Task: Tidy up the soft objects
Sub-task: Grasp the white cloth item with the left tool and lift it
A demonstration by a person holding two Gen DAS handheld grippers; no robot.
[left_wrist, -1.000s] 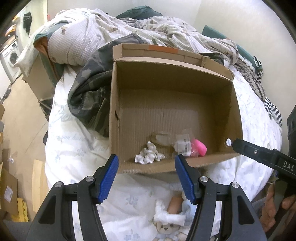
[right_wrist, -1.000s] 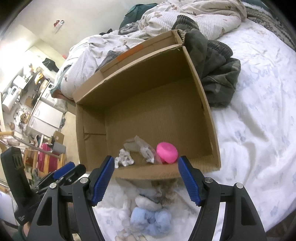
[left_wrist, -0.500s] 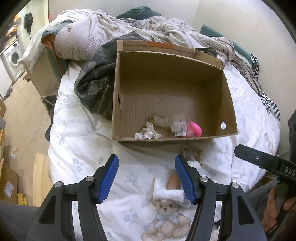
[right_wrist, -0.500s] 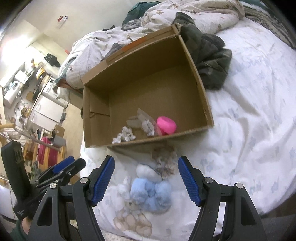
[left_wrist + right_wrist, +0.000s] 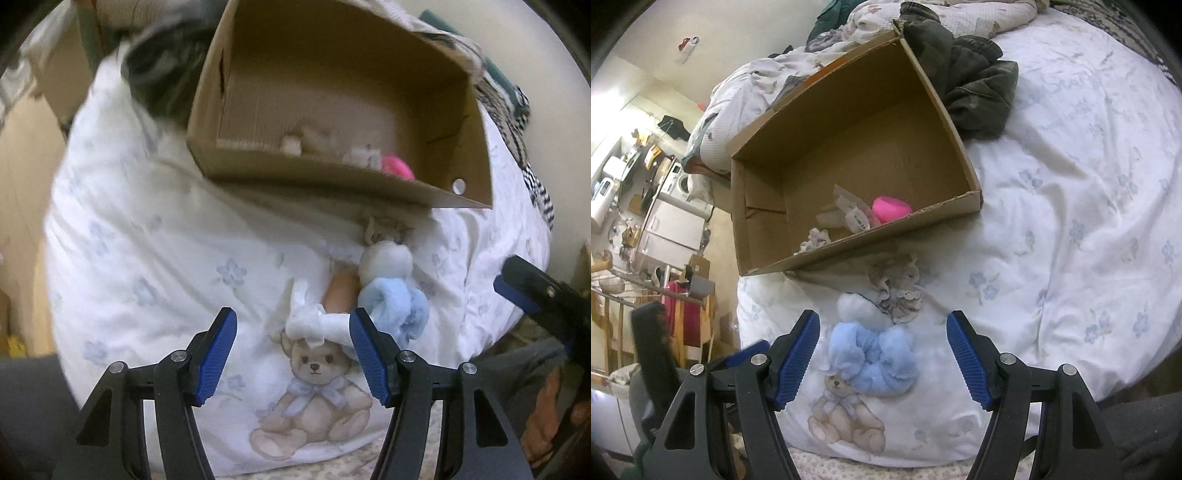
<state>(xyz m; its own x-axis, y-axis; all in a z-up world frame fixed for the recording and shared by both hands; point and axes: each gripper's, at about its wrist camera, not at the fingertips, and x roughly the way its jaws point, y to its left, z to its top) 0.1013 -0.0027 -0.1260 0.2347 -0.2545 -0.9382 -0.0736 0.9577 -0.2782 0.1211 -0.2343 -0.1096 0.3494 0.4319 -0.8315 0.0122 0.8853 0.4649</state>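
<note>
Jaws spread (both grippers): one box [image 5: 849, 155], two scrunchies.

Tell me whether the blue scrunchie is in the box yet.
Out. The blue scrunchie lies on the bedsheet, in front of the cardboard box.

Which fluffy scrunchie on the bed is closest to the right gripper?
The light blue furry scrunchie, lying just ahead of the open right gripper. The lacy beige scrunchie lies farther off, nearer the cardboard box.
</note>
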